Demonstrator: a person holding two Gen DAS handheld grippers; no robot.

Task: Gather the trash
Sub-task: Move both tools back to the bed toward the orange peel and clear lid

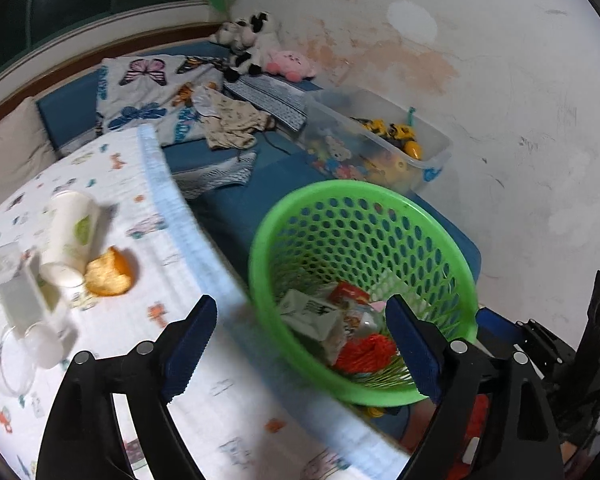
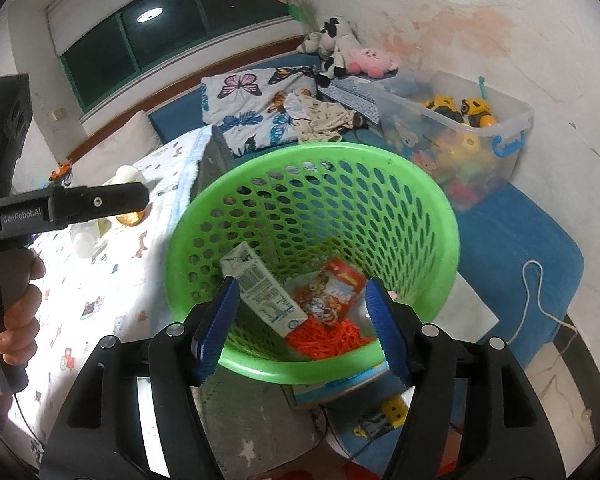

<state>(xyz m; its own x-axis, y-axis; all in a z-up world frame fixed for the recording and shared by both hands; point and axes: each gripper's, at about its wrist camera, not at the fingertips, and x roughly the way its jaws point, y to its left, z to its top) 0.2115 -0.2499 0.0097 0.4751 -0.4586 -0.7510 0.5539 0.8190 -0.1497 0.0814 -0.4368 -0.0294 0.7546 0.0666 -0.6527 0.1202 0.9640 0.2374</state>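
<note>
Both grippers, left [image 1: 300, 344] and right [image 2: 300, 324], are wide open and empty above the green basket [image 2: 440, 208], so the left one should go to the cup [image 1: 70, 236] and peel [image 1: 110, 271] on the bed [image 1: 228, 392], approaching low.

Green perforated basket [image 2: 416, 200], orange netting [image 2: 328, 338], butterfly-print blanket [image 1: 148, 92]

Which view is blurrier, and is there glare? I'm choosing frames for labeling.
Left wrist view: motion blur smears the paper cup, the orange peel and the blanket edge; the green basket is soft. Right wrist view: sharper, the carton print shows clearly; a ceiling lamp reflects in the dark window. Both views bend straight lines, with dark fisheye corners.
</note>
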